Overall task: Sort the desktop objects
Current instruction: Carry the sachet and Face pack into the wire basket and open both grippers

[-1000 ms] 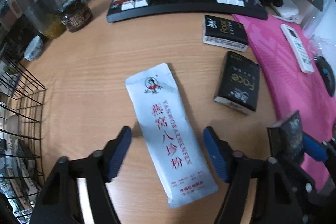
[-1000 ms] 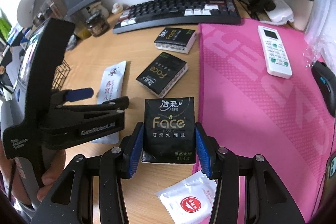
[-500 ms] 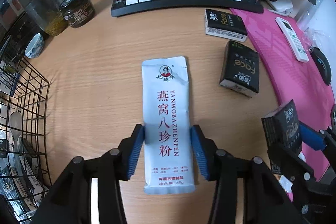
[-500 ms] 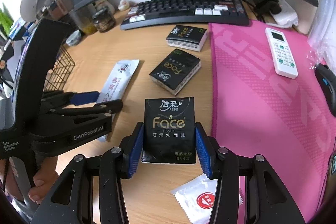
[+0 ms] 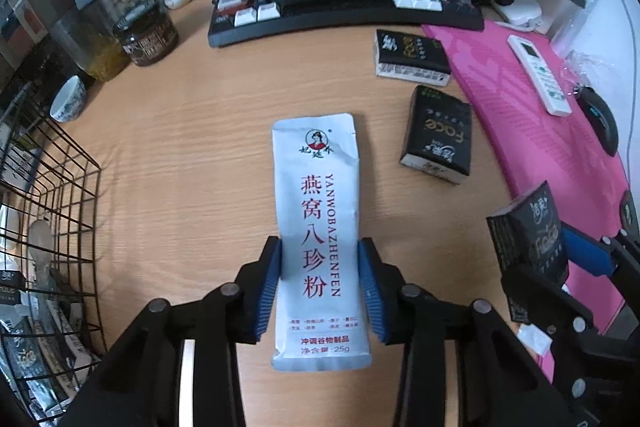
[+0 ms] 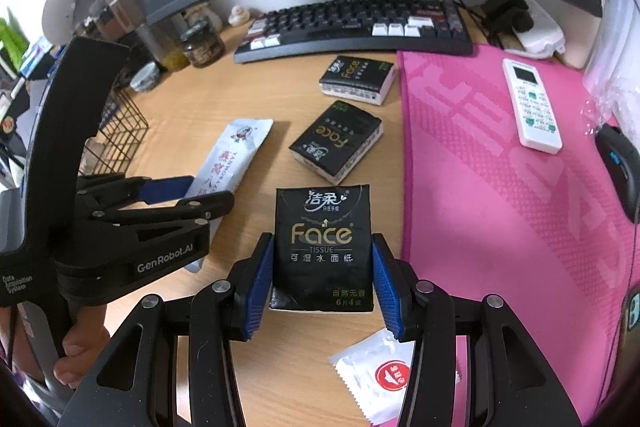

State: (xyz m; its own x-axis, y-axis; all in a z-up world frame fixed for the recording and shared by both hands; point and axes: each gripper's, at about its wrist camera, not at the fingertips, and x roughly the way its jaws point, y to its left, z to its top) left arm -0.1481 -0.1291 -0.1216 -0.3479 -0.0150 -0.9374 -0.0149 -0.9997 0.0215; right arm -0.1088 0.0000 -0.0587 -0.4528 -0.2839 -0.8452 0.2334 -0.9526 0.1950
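My left gripper (image 5: 319, 285) is shut on a long white sachet with red Chinese lettering (image 5: 317, 219), held lengthwise above the wooden desk; it also shows in the right wrist view (image 6: 236, 151). My right gripper (image 6: 322, 277) is shut on a black Face tissue pack (image 6: 322, 247), lifted off the desk; the pack also shows in the left wrist view (image 5: 528, 239). Two more black Face tissue packs lie on the desk, one nearer (image 5: 438, 135) (image 6: 336, 141) and one by the keyboard (image 5: 410, 57) (image 6: 358, 79).
A black wire basket (image 5: 48, 211) with packets stands at the left. A keyboard (image 5: 344, 3), jar (image 5: 146, 35), small cup (image 5: 68, 99) and monitor sit behind. A pink mat (image 6: 508, 187) carries a white remote (image 6: 532, 103) and mouse (image 6: 622, 163). A small white sachet (image 6: 380, 375) lies near me.
My left gripper closed on the white sachet, turned it straight and lifted it. My right gripper kept its hold on the tissue pack and drifted slightly.
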